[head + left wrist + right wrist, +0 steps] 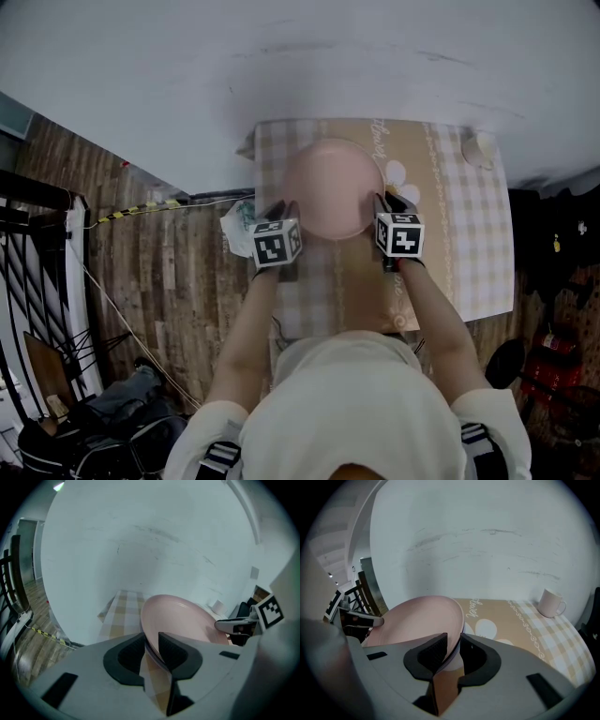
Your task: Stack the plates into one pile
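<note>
A large pink plate (330,187) sits over the middle of the checked tablecloth (469,234), held by both rims. My left gripper (284,210) is shut on its left rim, and the rim runs between the dark pads (151,645). My right gripper (385,203) is shut on the opposite rim (453,649). Thin layered edges at the jaws suggest more than one plate in the pile. Each gripper view shows the other gripper across the plate (234,626) (361,618). Whether the plate rests on the cloth I cannot tell.
A white mug (480,148) (551,603) stands at the table's far right corner. The table backs onto a pale wall (281,56). Wooden floor (159,272), a dark railing (37,272) and bags lie to the left.
</note>
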The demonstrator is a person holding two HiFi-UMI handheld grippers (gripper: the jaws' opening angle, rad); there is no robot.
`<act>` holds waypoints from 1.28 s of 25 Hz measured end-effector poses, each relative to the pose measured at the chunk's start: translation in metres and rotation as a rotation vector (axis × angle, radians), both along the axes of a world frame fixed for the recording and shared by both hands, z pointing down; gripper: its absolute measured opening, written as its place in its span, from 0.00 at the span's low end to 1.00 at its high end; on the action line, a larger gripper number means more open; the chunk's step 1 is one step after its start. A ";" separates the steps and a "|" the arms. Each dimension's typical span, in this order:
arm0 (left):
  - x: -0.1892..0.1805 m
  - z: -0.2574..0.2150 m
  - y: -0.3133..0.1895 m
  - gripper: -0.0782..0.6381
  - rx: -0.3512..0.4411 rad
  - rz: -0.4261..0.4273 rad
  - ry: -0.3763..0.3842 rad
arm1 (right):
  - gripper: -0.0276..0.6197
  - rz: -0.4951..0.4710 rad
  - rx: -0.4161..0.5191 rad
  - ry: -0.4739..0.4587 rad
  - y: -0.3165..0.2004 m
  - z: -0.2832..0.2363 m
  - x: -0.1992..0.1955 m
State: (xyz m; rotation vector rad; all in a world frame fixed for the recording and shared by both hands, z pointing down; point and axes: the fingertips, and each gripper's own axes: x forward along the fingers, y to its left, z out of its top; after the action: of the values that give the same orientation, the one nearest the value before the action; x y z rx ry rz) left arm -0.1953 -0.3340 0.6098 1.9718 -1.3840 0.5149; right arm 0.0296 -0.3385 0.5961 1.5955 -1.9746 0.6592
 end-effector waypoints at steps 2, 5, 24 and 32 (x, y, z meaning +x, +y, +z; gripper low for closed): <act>0.001 0.002 -0.002 0.21 0.002 0.009 -0.011 | 0.16 0.003 -0.003 0.005 0.000 0.002 0.001; 0.000 0.003 -0.002 0.22 0.009 0.023 -0.018 | 0.16 0.009 -0.001 0.017 0.001 0.005 0.001; -0.003 -0.011 0.008 0.25 0.055 0.076 0.022 | 0.24 0.065 0.023 0.026 0.013 0.001 -0.003; -0.002 -0.032 0.021 0.22 0.111 0.071 0.047 | 0.20 0.043 0.096 -0.026 0.031 -0.027 -0.023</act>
State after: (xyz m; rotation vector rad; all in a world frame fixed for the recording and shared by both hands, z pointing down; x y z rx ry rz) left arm -0.1968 -0.3130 0.5776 2.1147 -1.3437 0.4295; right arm 0.0062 -0.3071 0.5694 1.6986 -2.0234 0.6125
